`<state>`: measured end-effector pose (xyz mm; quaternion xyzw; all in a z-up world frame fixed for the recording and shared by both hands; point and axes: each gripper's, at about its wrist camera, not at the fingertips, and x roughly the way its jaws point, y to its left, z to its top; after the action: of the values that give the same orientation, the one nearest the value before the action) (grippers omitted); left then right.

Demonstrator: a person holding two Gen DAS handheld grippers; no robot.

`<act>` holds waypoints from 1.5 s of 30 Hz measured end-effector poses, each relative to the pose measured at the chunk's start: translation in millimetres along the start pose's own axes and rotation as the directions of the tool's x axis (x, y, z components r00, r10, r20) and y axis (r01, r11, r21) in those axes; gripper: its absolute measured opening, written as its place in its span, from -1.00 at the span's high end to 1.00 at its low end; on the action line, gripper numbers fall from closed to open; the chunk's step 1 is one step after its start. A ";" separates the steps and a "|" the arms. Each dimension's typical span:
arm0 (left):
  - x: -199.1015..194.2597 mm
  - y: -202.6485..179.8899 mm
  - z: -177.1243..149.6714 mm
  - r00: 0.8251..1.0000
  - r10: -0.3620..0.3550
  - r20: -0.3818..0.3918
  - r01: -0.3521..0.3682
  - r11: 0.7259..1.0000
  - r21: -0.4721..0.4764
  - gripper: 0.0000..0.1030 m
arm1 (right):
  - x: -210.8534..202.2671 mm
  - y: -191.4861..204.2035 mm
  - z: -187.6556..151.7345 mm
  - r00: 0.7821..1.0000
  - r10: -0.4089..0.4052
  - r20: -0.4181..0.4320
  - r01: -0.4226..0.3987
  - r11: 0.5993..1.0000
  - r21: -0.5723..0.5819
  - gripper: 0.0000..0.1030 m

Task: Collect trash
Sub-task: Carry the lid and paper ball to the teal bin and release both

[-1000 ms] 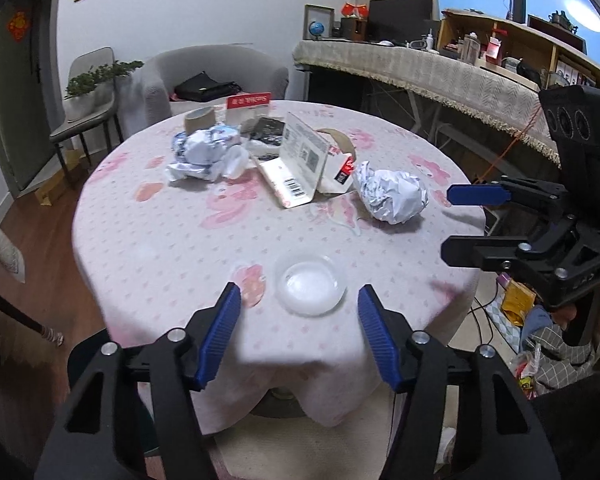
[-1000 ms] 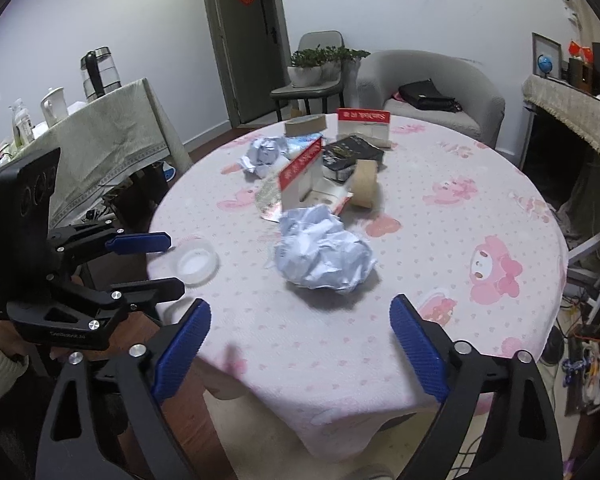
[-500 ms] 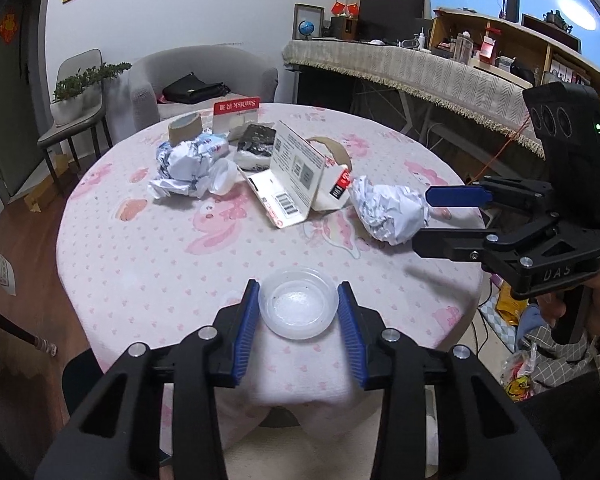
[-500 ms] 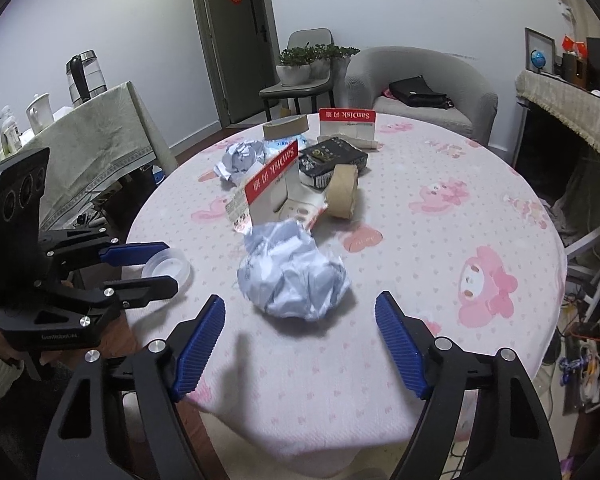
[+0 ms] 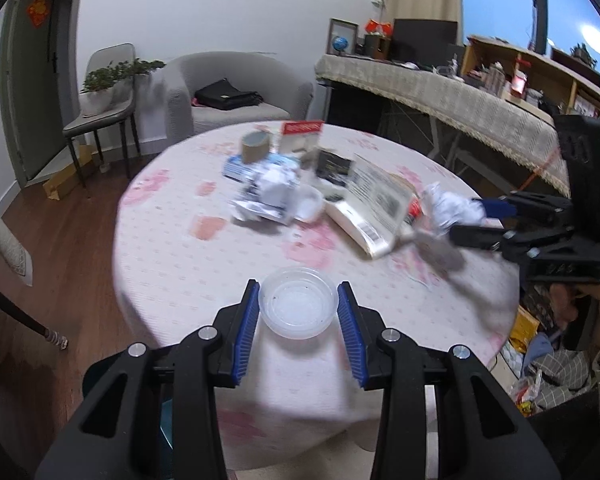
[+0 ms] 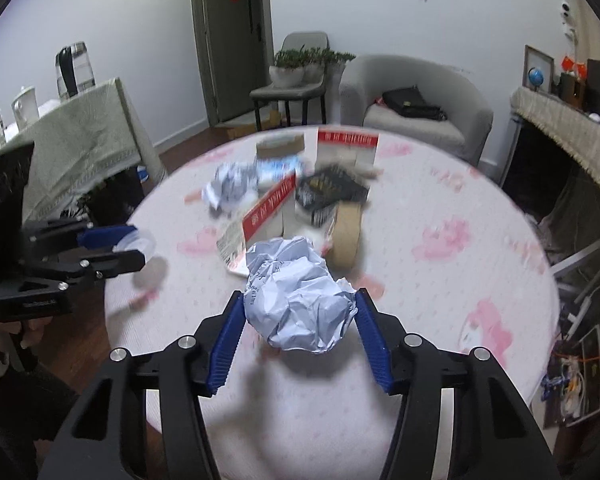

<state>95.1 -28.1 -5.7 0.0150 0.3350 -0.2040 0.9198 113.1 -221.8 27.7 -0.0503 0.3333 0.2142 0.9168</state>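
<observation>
My left gripper (image 5: 299, 307) is shut on a clear plastic lid (image 5: 298, 307) and holds it above the near edge of the round pink table (image 5: 188, 256). My right gripper (image 6: 300, 312) is shut on a crumpled white paper ball (image 6: 300, 296), lifted a little above the table (image 6: 440, 280). The left gripper with the lid also shows in the right wrist view (image 6: 116, 248), and the right gripper with the ball in the left wrist view (image 5: 476, 220). A second crumpled paper (image 5: 270, 194) lies mid-table.
A white carton with a barcode (image 5: 374, 210), a brown tape roll (image 6: 346, 236), a black tray (image 6: 328, 192), a red-topped sign (image 6: 348, 146) and a cardboard roll (image 5: 254, 148) sit on the table. An armchair (image 5: 236, 92) and chair stand behind it.
Both grippers closed, the left on the plastic lid and the right on the paper ball, and both lifted their loads off the table.
</observation>
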 end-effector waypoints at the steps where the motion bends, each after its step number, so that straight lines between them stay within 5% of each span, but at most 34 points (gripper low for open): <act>1: -1.5 4.5 1.2 1.000 0.007 0.005 -0.007 1.000 -0.005 0.18 | -1.8 0.4 5.1 1.000 -0.004 0.012 0.004 1.000 -0.001 -0.10; 13: -14.4 78.2 -0.4 0.992 0.130 0.011 -0.128 0.987 -0.100 0.18 | 6.7 39.3 55.6 0.993 0.059 0.101 -0.059 0.998 -0.004 -0.10; 21: -15.4 138.8 -35.0 0.973 0.205 -0.108 -0.221 0.962 -0.161 0.18 | 46.2 101.7 66.8 0.984 0.172 0.053 -0.169 0.984 -0.055 -0.10; 37: 5.4 213.1 -108.0 0.930 0.182 -0.321 -0.267 0.931 -0.247 0.18 | 112.9 214.7 79.9 0.954 0.289 -0.077 -0.296 0.948 -0.116 -0.10; 45: 17.3 224.2 -137.4 0.902 0.145 -0.406 -0.259 0.935 -0.243 0.11 | 146.6 237.1 70.1 0.942 0.294 -0.163 -0.314 0.943 -0.113 -0.10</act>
<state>109.7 193.5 -147.4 -0.0461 0.5304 -0.0480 0.8451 153.9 61.5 1.1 -0.0763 0.3867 0.3714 0.8407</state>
